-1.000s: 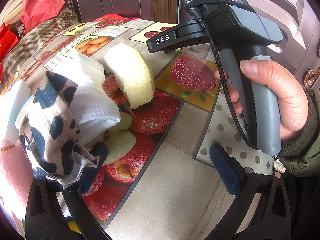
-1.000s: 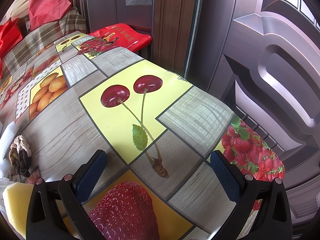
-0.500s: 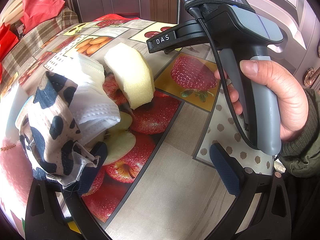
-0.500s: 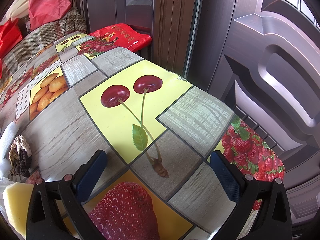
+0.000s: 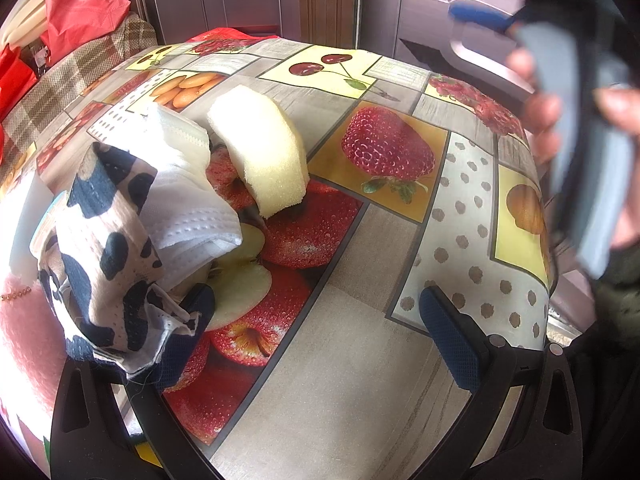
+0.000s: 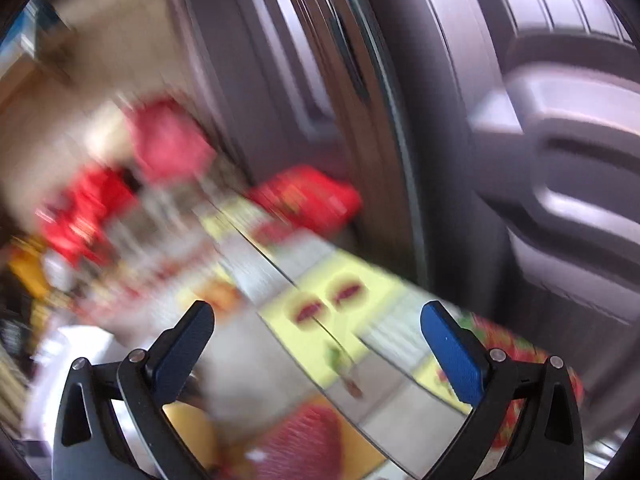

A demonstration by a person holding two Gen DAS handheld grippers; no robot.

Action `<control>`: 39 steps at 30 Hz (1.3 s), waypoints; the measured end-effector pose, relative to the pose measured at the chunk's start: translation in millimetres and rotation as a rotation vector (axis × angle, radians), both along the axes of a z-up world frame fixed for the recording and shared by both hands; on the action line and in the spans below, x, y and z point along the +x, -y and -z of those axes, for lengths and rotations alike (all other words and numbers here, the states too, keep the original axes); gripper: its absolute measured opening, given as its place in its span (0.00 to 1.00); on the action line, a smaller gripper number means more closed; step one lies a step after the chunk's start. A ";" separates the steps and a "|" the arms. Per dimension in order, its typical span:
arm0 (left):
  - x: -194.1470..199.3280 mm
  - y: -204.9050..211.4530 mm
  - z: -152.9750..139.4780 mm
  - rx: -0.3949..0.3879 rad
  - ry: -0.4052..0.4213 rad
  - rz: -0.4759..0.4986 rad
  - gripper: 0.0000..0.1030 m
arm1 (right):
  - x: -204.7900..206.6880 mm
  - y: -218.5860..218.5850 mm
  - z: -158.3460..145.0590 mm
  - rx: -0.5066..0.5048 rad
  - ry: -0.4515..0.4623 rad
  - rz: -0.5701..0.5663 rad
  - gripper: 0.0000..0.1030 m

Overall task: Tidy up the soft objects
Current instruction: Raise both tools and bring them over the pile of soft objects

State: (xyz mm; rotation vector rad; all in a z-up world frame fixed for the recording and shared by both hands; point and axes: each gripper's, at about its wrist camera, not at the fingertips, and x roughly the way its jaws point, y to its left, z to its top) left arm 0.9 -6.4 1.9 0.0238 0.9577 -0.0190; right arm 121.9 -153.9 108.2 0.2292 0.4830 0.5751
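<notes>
Fingers of the left gripper stand wide apart and empty, low over the worktop; its left finger sits against the cow-print cloth. Right gripper fingers are likewise apart, holding nothing; that view is motion-blurred. The white mask overlaps the cloth, and the yellow sponge lies just beyond the mask. Judgement: sorting has scarcely begun. Next, the left gripper should shift toward the cloth, straddle a fold, and close.
</notes>
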 end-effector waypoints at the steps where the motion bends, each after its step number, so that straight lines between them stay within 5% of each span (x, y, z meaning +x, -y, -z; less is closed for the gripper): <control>1: 0.1 -0.1 -0.1 -0.001 0.000 0.000 0.99 | -4.5 7.1 -5.8 0.052 0.031 -0.030 1.00; 5: -0.3 -0.8 -1.1 0.000 0.001 0.000 0.99 | -21.3 22.2 -18.5 0.195 0.136 -0.159 1.00; 14: -12.8 -0.8 -2.2 -0.021 0.006 -0.039 0.99 | -53.7 -2.4 -25.0 0.132 0.203 -0.306 1.00; 21: -96.0 -14.9 -80.8 -0.021 0.311 -0.141 1.00 | -47.7 7.4 -30.0 0.137 0.245 -0.351 1.00; 25: -127.3 -48.2 -93.8 0.040 0.376 -0.335 1.00 | -39.4 -29.8 -8.8 -0.089 0.133 -0.403 1.00; 30: -137.2 -80.8 -72.9 0.040 0.314 -0.509 1.00 | -47.9 -75.8 21.1 -0.370 0.107 -0.389 1.00; 39: -154.4 -90.4 -69.1 0.043 0.322 -0.549 1.00 | -37.6 -71.5 8.4 -0.408 0.124 -0.332 1.00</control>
